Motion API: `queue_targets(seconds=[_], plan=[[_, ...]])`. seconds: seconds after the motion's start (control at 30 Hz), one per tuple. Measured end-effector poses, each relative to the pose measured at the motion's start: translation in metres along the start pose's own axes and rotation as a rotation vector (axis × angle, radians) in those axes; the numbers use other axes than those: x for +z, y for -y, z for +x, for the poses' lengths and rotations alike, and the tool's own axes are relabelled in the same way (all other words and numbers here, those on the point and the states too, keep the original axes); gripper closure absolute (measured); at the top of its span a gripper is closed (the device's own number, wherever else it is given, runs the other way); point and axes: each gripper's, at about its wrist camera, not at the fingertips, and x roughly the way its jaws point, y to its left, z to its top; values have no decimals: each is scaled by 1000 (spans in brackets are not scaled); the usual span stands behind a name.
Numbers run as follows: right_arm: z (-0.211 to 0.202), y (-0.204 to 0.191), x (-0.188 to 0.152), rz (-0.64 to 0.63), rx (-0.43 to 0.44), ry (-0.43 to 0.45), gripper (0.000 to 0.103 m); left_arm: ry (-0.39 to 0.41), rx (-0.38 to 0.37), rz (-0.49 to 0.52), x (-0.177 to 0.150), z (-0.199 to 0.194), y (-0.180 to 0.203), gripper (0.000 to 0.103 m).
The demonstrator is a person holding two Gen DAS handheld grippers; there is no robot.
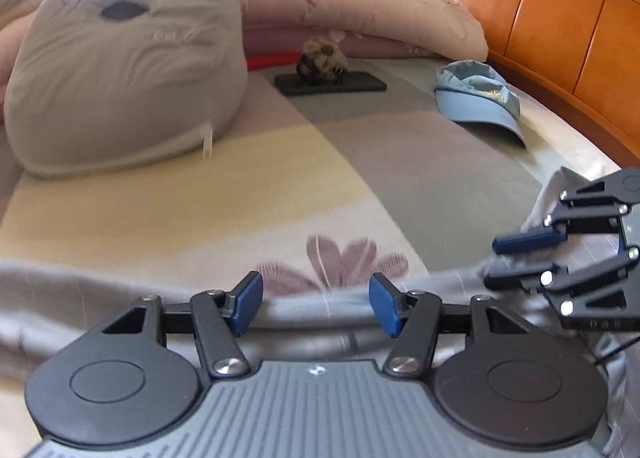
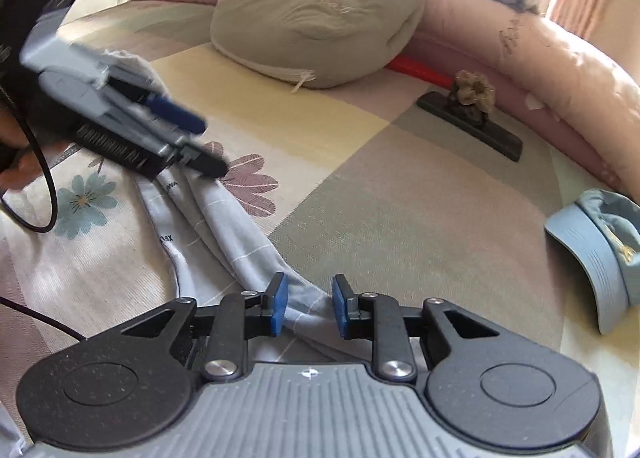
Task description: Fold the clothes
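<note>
Both tongs stand released over a light grey garment [image 2: 224,226] lying rumpled on the patterned bedsheet [image 2: 400,218]: the left gripper [image 1: 316,304] has its blue pads well apart above a rolled edge of the cloth, and the right gripper [image 2: 306,306] straddles a narrower twisted strip with a gap showing on each side, pressing nothing. Thin woven cloth with faint grid lines, it looks light, limp and likely to sag or slide once lifted. Pinching a seam or hem near each end of the strip should hold better than the loose middle, clear of the blue cap [image 2: 600,254].
</note>
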Motion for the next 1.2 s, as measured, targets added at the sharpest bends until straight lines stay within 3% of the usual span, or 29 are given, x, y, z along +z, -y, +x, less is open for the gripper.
queue_targets(seconds=[0.1, 0.27, 0.37, 0.67, 0.93, 1.2], plan=[[-3, 4, -2, 8, -6, 7, 63, 16, 26, 5, -9, -3, 3, 43], [-3, 11, 4, -61, 47, -25, 62, 28, 49, 14, -12, -6, 7, 43], [-2, 15, 11, -77, 126, -58, 68, 32, 55, 8, -13, -8, 5, 43], [3, 31, 22, -68, 355, -137, 67, 34, 59, 29, -15, -7, 6, 43], [49, 56, 46, 68, 660, -179, 67, 40, 70, 30, -15, -10, 7, 42], [65, 50, 49, 148, 753, -159, 68, 47, 83, -6, -13, -31, -9, 41]])
